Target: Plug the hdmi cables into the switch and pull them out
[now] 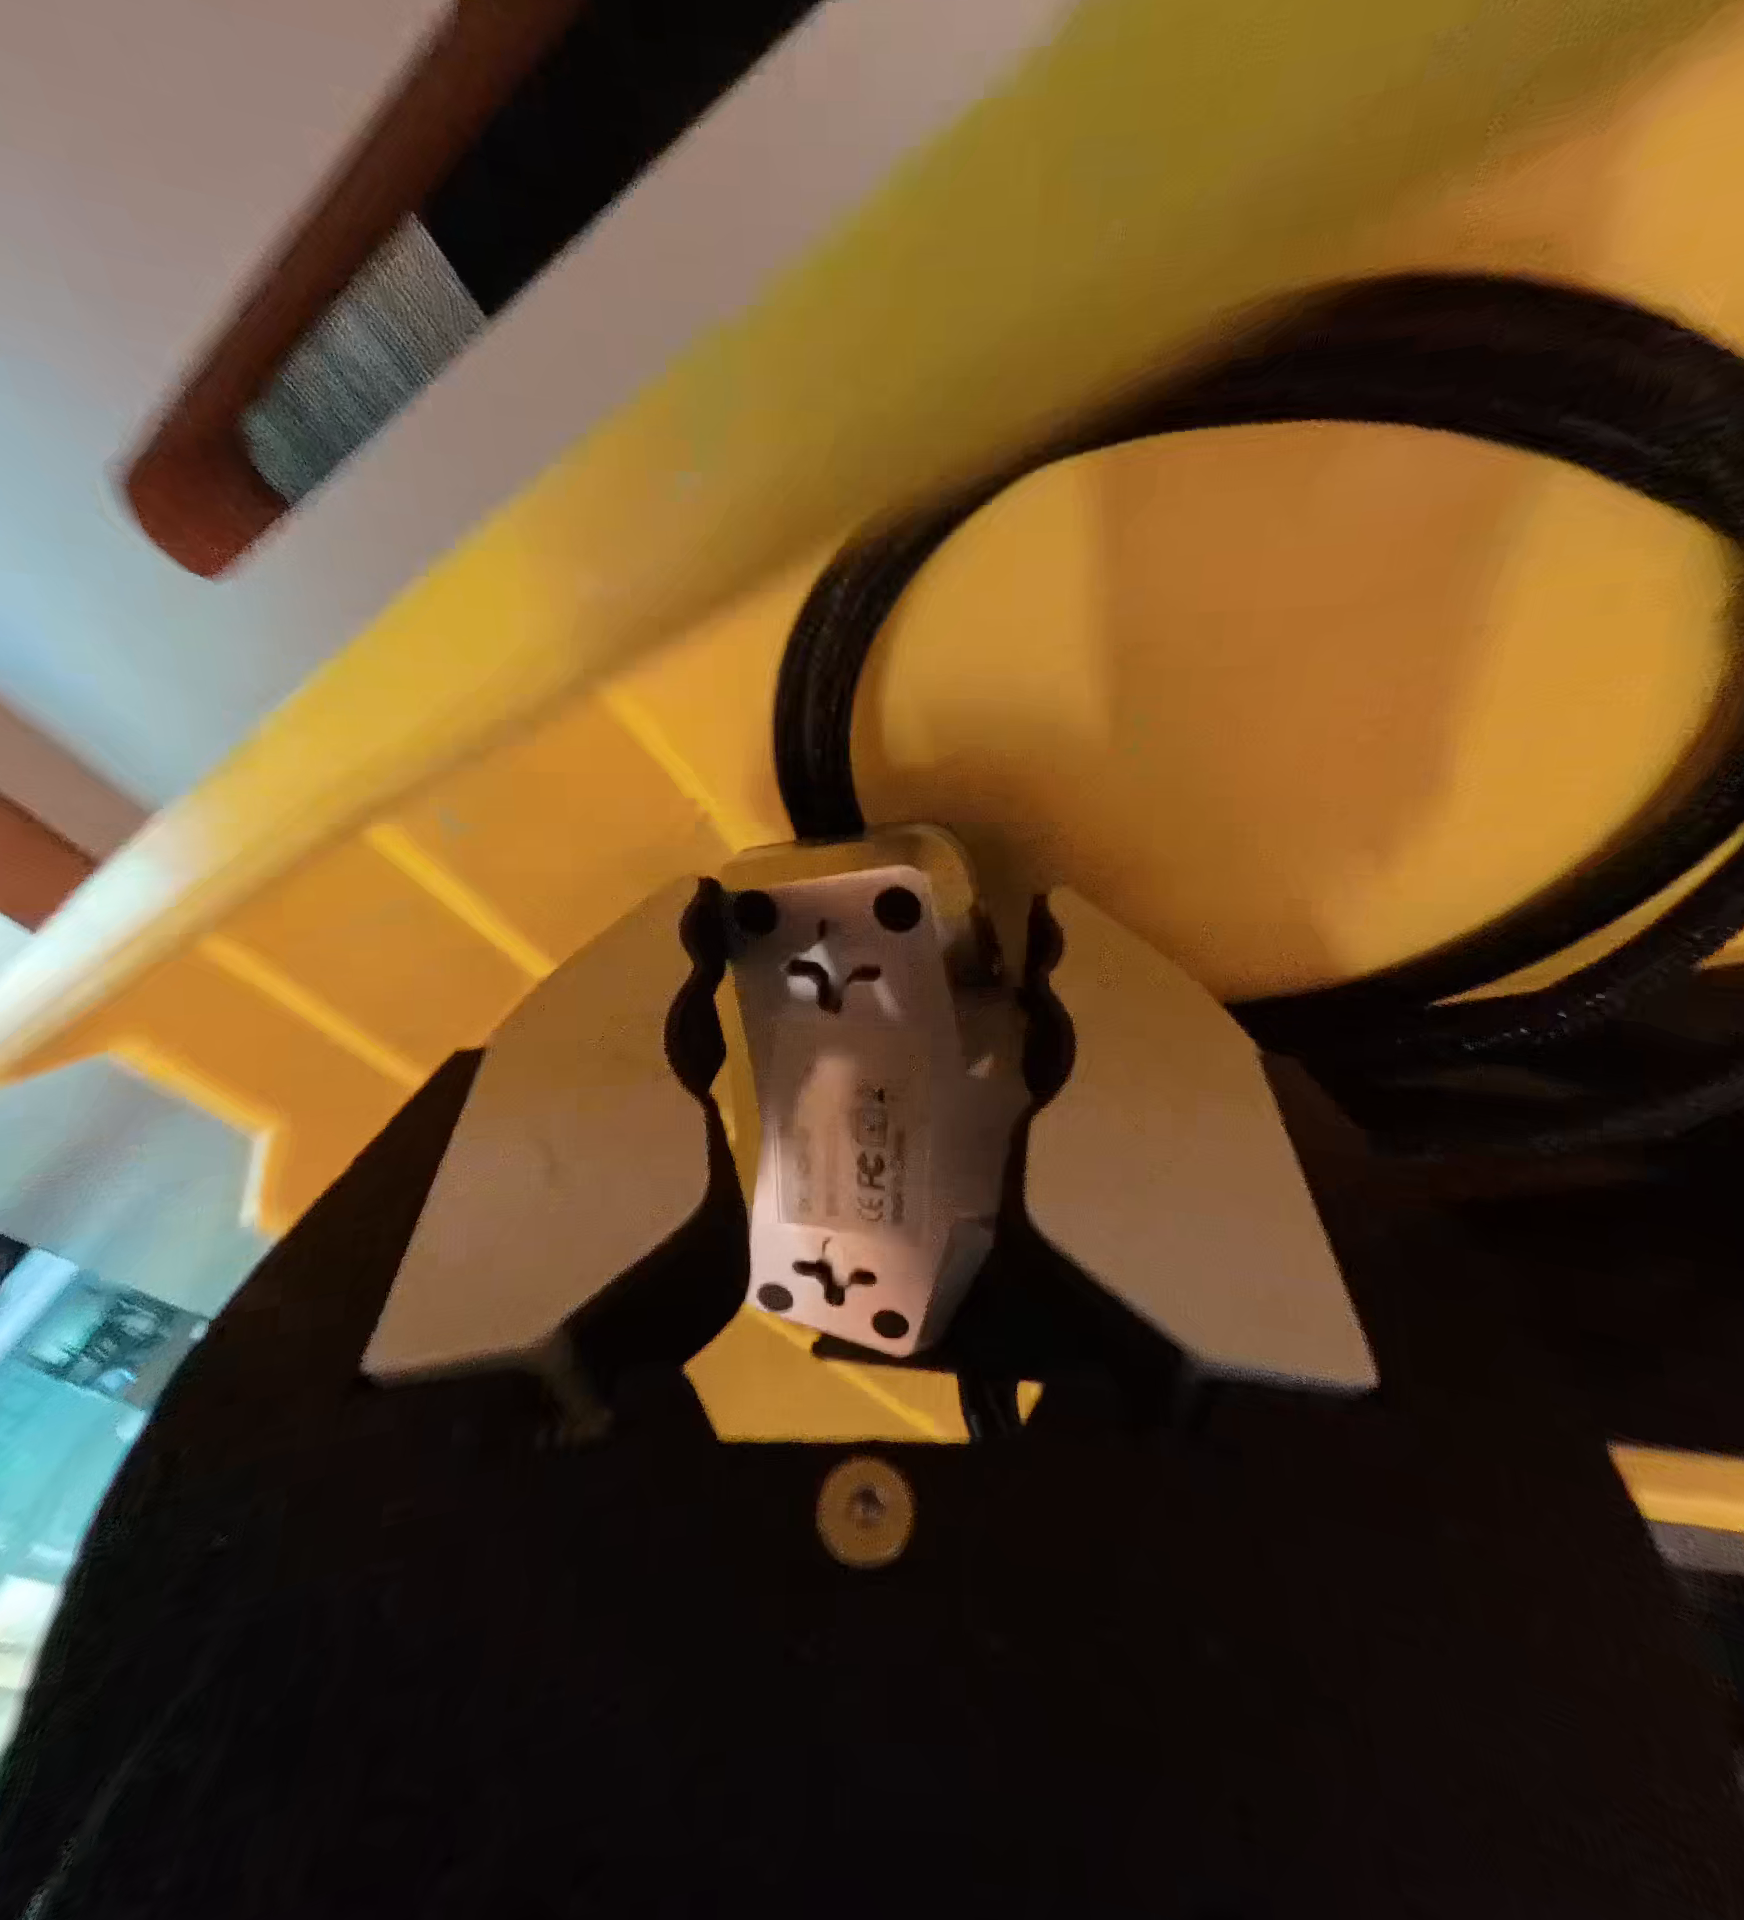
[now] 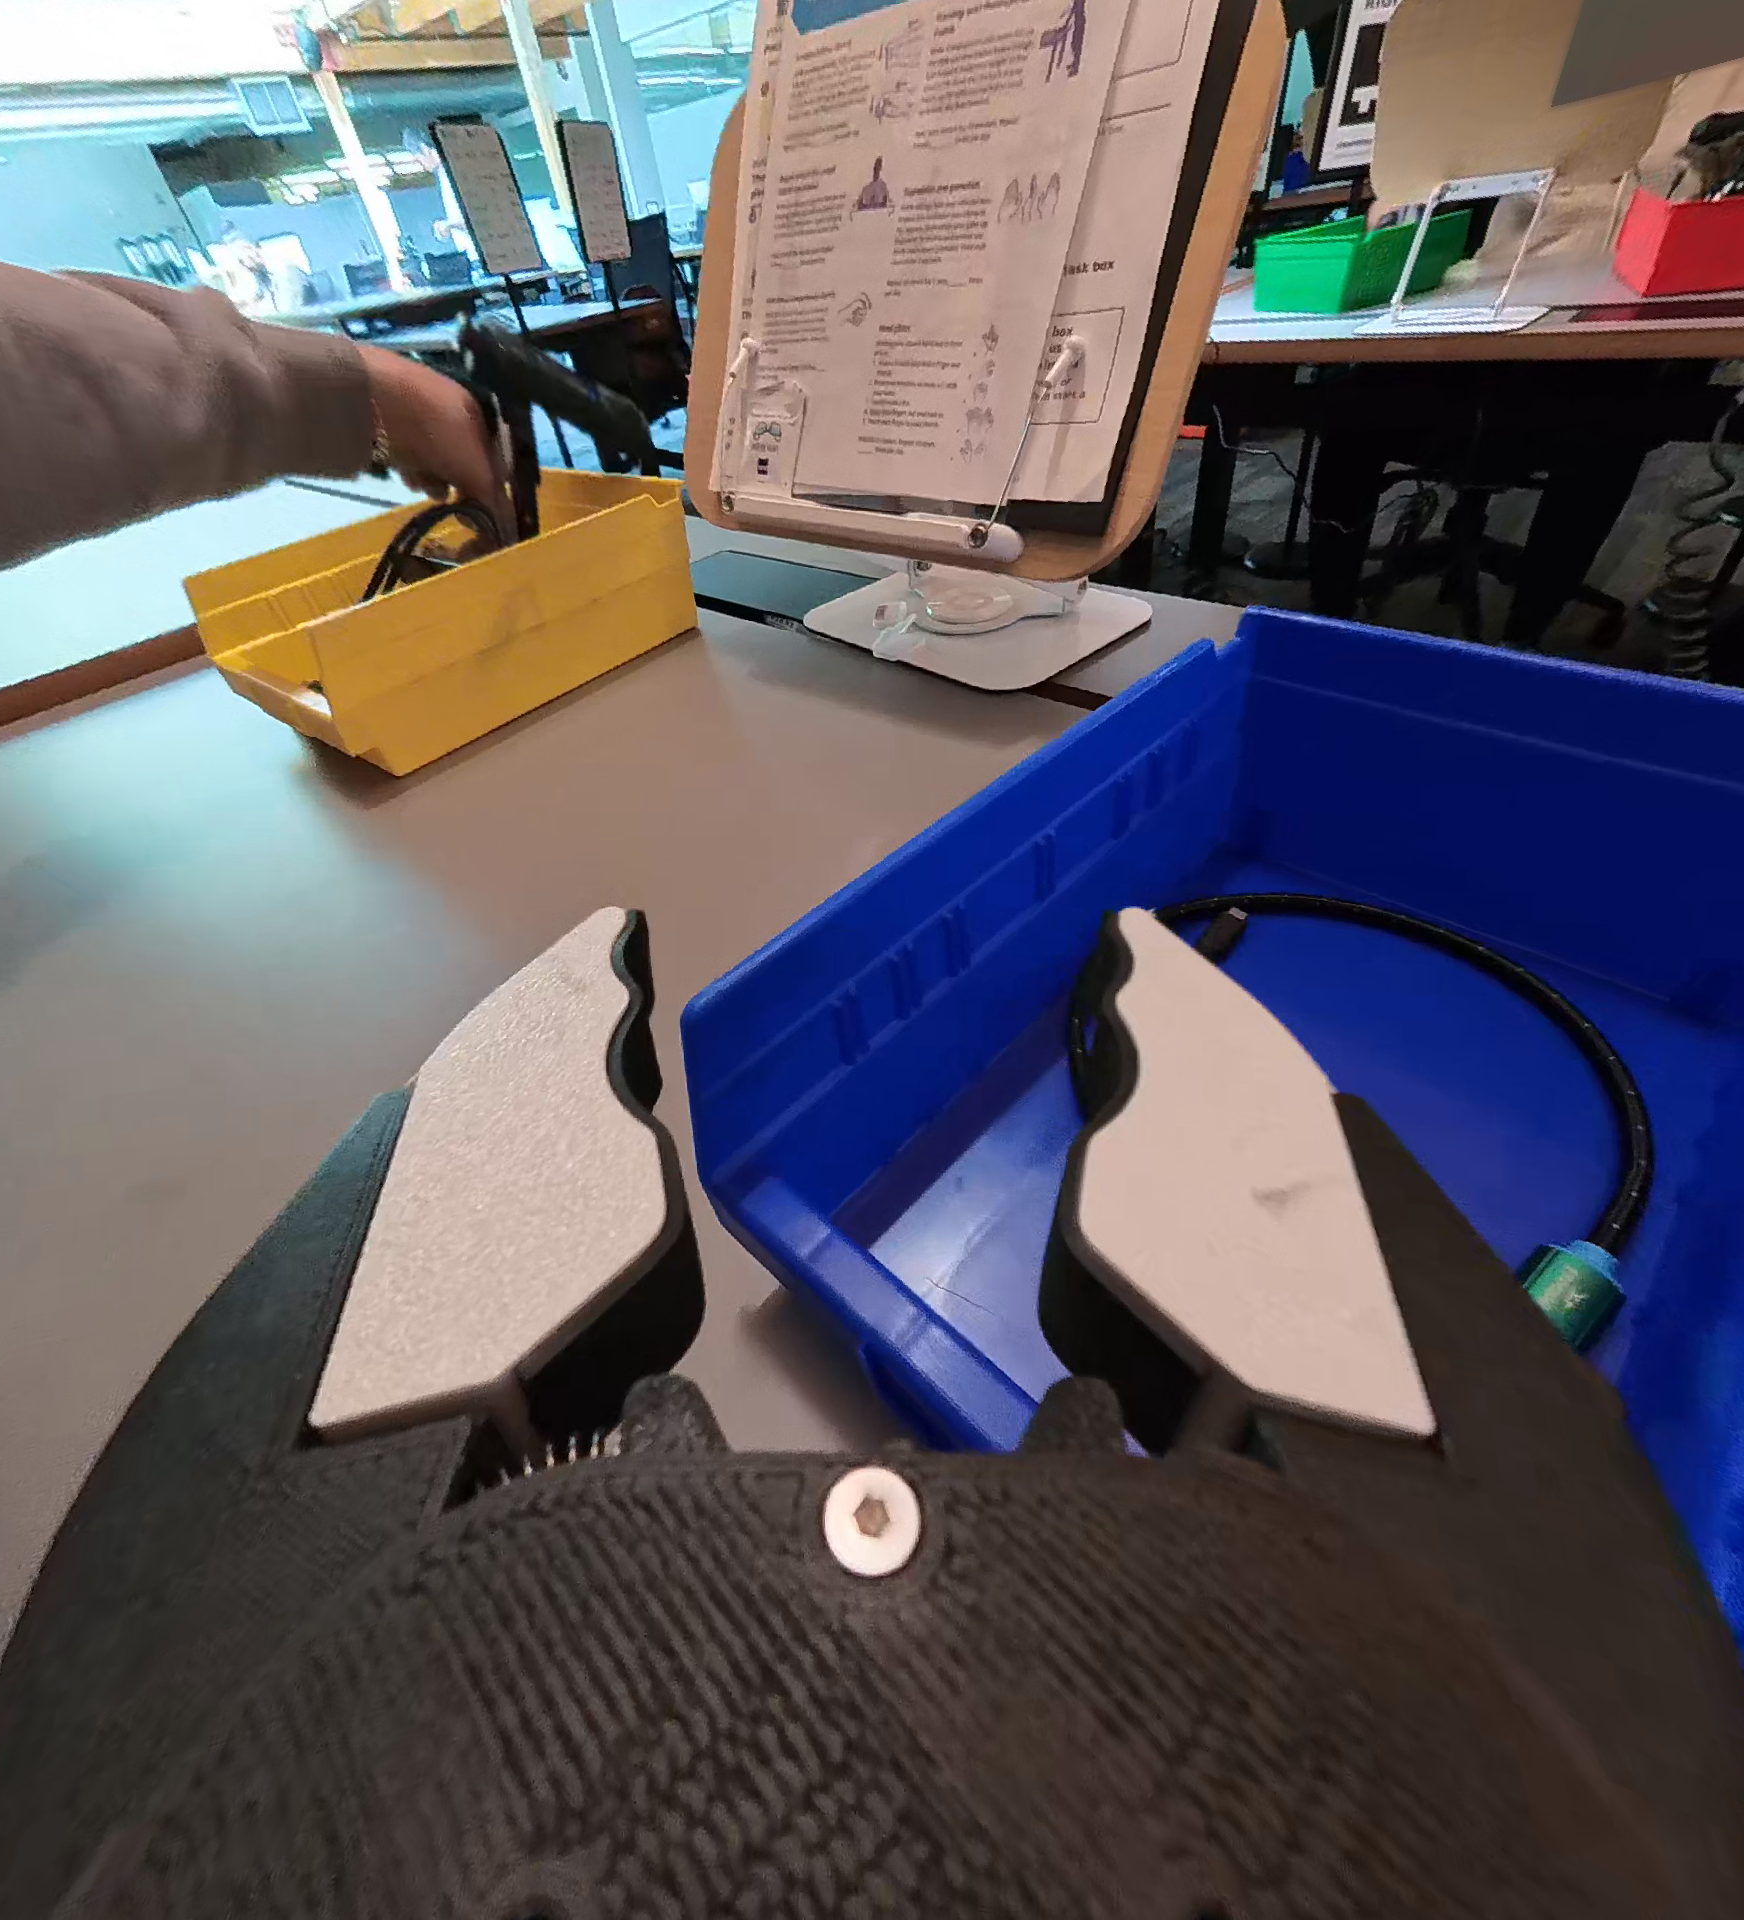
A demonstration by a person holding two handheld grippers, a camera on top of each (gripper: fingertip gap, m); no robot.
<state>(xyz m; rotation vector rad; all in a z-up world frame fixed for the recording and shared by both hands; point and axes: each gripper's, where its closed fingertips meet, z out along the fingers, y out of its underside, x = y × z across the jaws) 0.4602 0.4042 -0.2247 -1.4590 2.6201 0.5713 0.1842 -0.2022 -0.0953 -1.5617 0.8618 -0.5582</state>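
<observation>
In the left wrist view my left gripper (image 1: 868, 914) is shut on a small white hdmi switch (image 1: 847, 1112) inside the yellow bin (image 1: 951, 260). Looped black cables (image 1: 1470, 343) run out of the switch's far end. In the right wrist view the left gripper (image 2: 515, 468) reaches down into the yellow bin (image 2: 494, 655), held by a hand with a sleeve (image 2: 120, 405). My right gripper (image 2: 878, 935) is open and empty, astride the left wall of the blue bin (image 2: 1470, 748). A black cable (image 2: 1574, 1039) with a green plug (image 2: 1569, 1294) lies curled in that bin.
A document stand with printed sheets (image 2: 951, 260) stands at the back of the grey table (image 2: 432, 935). A green bin (image 2: 1346, 260) and a red bin (image 2: 1720, 239) sit on another table behind.
</observation>
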